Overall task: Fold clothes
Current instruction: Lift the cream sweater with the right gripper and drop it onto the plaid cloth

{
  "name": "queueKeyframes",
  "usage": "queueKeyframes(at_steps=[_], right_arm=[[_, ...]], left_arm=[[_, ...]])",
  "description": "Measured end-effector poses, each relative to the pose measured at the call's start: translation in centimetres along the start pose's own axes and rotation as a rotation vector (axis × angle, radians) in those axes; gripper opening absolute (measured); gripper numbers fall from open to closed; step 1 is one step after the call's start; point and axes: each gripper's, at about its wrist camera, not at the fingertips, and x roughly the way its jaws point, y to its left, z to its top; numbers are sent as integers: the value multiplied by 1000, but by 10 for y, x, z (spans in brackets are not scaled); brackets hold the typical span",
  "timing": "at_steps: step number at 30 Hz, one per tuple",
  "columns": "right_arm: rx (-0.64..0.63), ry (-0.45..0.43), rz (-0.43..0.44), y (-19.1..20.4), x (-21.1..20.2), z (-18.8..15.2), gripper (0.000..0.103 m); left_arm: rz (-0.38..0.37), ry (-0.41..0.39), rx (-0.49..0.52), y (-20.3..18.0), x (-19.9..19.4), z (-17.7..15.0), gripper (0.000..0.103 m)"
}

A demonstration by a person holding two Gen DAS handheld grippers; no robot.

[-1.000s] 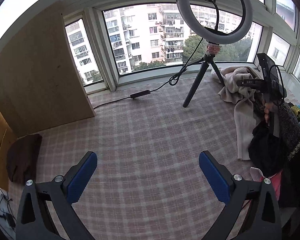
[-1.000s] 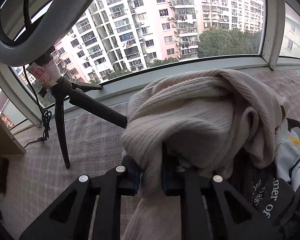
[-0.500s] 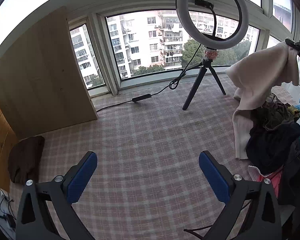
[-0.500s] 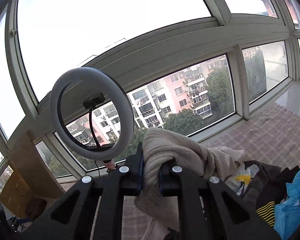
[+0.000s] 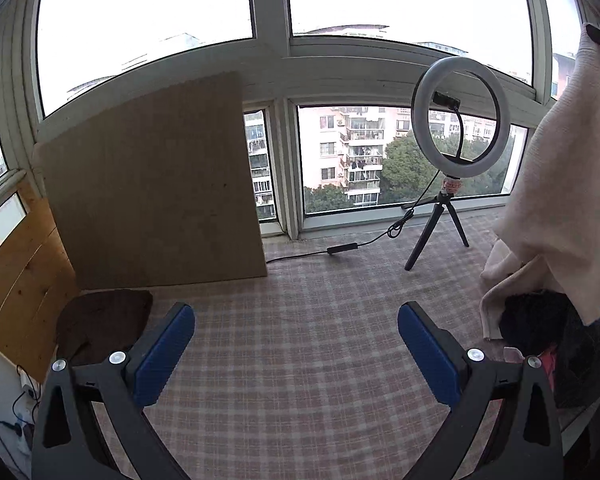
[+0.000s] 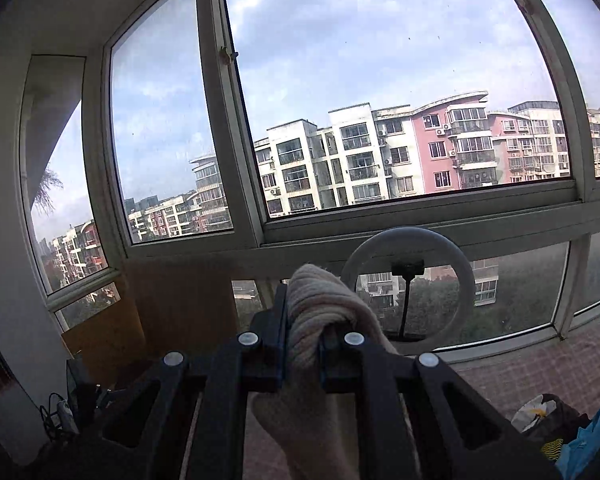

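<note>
My right gripper (image 6: 303,344) is shut on a bunched fold of a cream ribbed knit sweater (image 6: 320,320) and holds it high in the air. In the left wrist view the sweater (image 5: 560,184) hangs down at the far right, its lower end still on the clothes pile (image 5: 540,320). My left gripper (image 5: 296,344) is open and empty, its blue pads wide apart, low over the pink checked cloth (image 5: 300,320) that covers the surface.
A ring light on a small tripod (image 5: 460,120) stands at the back right by the window, its cable (image 5: 340,249) running left. A cardboard board (image 5: 152,184) leans at the back left. A brown folded garment (image 5: 104,316) lies at the left. Dark and coloured clothes (image 6: 556,428) are piled at the right.
My right gripper has lifted the cream sweater from the pile to well above it. My left gripper has tilted upward and turned left, staying open.
</note>
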Motion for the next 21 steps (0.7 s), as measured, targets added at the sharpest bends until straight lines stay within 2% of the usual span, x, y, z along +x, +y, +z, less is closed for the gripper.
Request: queueKeyframes(at_steps=[1, 3, 5, 6, 7, 9, 11, 13, 16, 18, 21], right_arm=[[-12, 20, 47, 25, 12, -3, 11], [-16, 164, 168, 66, 54, -21, 15], [-12, 342, 267, 102, 100, -46, 41], [-8, 434, 264, 112, 120, -67, 44], [-8, 500, 240, 117, 132, -87, 44], [-1, 552, 184, 107, 136, -128, 46], [30, 572, 99, 84, 130, -166, 61], [44, 614, -36, 55, 122, -211, 66], [105, 729, -184, 7, 119, -277, 66], [150, 785, -275, -26, 124, -309, 66], [219, 821, -297, -57, 128, -343, 66]], left_arm=[[15, -1, -7, 13, -5, -4, 102], [44, -4, -20, 38, -15, -11, 102], [74, -7, -34, 64, -25, -19, 102], [88, -7, -39, 76, -30, -23, 102], [96, 5, -32, 85, -31, -29, 102], [92, 39, -8, 94, -26, -39, 102], [59, 78, 33, 92, -15, -49, 102], [6, 118, 81, 83, 0, -59, 102], [-140, 194, 142, 45, 34, -74, 102], [-234, 253, 174, 10, 58, -84, 102], [-339, 357, 214, -46, 93, -101, 102]])
